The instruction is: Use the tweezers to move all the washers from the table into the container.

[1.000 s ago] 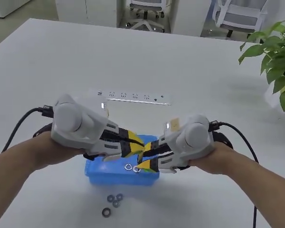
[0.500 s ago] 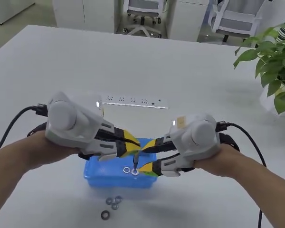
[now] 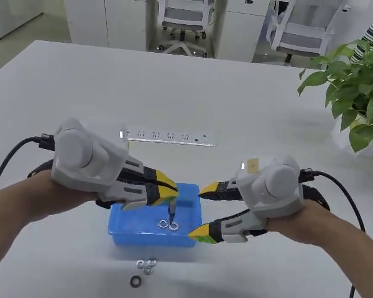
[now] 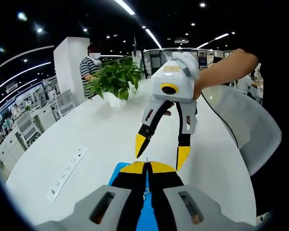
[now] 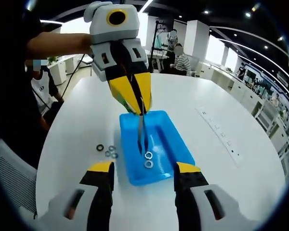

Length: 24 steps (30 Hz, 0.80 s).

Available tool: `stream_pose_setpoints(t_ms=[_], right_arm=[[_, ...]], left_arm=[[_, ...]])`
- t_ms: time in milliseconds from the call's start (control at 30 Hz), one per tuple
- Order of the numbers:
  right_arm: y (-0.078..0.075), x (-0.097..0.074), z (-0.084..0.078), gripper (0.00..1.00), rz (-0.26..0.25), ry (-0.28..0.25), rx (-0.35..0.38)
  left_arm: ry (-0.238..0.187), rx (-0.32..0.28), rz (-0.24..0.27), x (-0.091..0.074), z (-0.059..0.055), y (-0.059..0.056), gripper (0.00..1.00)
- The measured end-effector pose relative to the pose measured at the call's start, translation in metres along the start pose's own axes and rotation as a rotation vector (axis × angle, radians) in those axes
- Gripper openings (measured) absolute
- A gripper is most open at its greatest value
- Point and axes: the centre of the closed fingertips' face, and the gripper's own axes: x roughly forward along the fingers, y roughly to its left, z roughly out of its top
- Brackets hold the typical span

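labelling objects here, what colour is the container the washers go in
Bright blue; the container shows best in the right gripper view.

The left gripper [image 3: 170, 191] and the right gripper [image 3: 199, 213] each have a rounded, pale grey shell and black jaws with yellow tips. A black cable [image 3: 11, 158] leaves the back of the left shell and a second cable [image 3: 345, 192] leaves the right. The right shell also bears a small yellowish sticker [image 3: 253, 165] on top.

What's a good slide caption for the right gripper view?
Left gripper holds tweezers over blue container with two washers inside.
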Motion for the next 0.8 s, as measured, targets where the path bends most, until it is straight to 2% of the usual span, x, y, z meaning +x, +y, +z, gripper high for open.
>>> stream_pose_setpoints(t_ms=[433, 800], right_arm=[[0.014, -0.010, -0.001, 0.71, -0.050, -0.029, 0.061], [0.027, -0.009, -0.002, 0.85, -0.060, -0.048, 0.106]], left_arm=[[0.006, 0.002, 0.017, -0.017, 0.007, -0.008, 0.05], [0.006, -0.008, 0.033, -0.032, 0.006, -0.017, 0.05]])
